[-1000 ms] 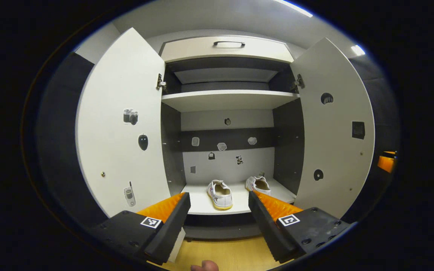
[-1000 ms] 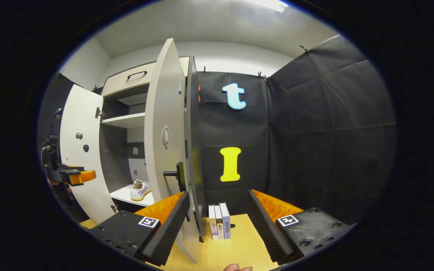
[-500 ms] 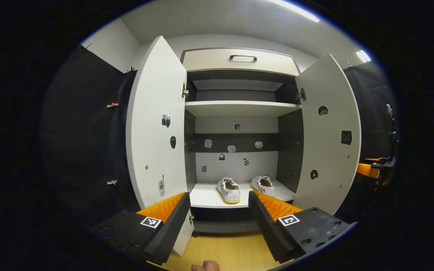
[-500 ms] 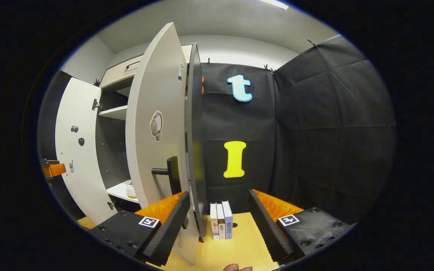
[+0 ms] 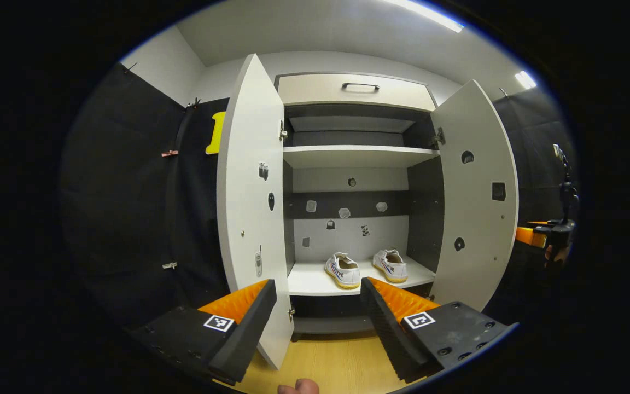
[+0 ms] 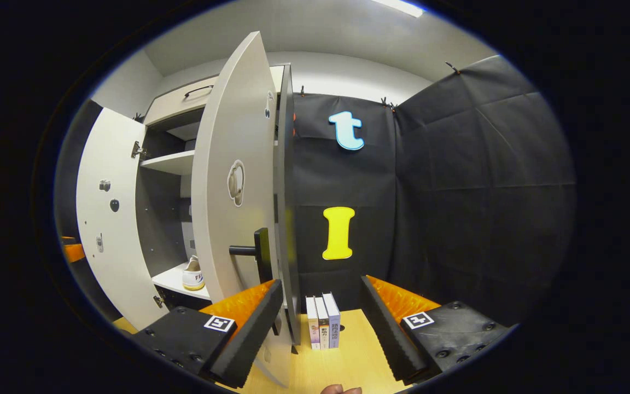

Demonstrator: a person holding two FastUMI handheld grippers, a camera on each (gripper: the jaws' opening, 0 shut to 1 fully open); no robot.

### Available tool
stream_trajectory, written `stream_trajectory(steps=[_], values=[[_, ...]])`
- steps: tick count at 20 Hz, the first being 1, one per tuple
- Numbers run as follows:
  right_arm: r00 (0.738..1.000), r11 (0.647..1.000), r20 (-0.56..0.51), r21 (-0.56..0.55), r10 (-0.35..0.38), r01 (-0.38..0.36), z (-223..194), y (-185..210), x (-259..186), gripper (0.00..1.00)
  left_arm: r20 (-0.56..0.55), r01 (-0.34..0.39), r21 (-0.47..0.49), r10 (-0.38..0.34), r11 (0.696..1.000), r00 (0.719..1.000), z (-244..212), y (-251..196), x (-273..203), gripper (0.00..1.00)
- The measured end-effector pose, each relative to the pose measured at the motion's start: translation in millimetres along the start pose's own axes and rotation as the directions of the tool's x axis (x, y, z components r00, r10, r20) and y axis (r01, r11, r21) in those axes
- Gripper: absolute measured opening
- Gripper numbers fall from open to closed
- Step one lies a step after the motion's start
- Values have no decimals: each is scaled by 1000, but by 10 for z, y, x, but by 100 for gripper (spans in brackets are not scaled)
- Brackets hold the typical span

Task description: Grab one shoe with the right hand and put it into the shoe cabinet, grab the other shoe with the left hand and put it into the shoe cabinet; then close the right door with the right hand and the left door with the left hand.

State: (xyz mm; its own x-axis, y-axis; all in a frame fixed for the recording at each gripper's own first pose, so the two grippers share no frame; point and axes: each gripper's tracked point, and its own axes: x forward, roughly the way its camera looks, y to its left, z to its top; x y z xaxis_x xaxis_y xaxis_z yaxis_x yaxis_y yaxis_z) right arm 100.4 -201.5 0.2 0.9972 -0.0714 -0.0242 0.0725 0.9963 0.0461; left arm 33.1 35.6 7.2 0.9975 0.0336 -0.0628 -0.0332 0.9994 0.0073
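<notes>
Risk, a guess: right door (image 6: 233,180) edge sits just beside right gripper (image 6: 318,323) inner finger; push at wrong spot could make gripper slip off edge or bump door handle (image 6: 255,253). Door swung hard could bang shut. Books (image 6: 323,328) on floor just behind door, likely safe.

Left gripper (image 5: 318,320) wide, holds nothing. Right gripper wide, holds nothing.

Count: two shoes (image 5: 343,270) (image 5: 392,265) side by side on bottom shelf (image 5: 309,282) of shoe cabinet (image 5: 356,90). Two doors, left door (image 5: 249,191) and right one, both open. Three books. Two grippers.
</notes>
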Motion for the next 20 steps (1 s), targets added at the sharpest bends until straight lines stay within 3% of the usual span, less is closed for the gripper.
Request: stream_trajectory(steps=[10, 20], values=[[999, 999, 0, 12, 35, -35, -44, 594, -55, 96, 1, -5, -28, 5, 1000, 1000, -37, 399, -101, 97], [976, 976, -19, 34, 217, -216, -166, 1673, -81, 96, -7, -51, -64, 51, 997, 999, -64, 937, -200, 96]])
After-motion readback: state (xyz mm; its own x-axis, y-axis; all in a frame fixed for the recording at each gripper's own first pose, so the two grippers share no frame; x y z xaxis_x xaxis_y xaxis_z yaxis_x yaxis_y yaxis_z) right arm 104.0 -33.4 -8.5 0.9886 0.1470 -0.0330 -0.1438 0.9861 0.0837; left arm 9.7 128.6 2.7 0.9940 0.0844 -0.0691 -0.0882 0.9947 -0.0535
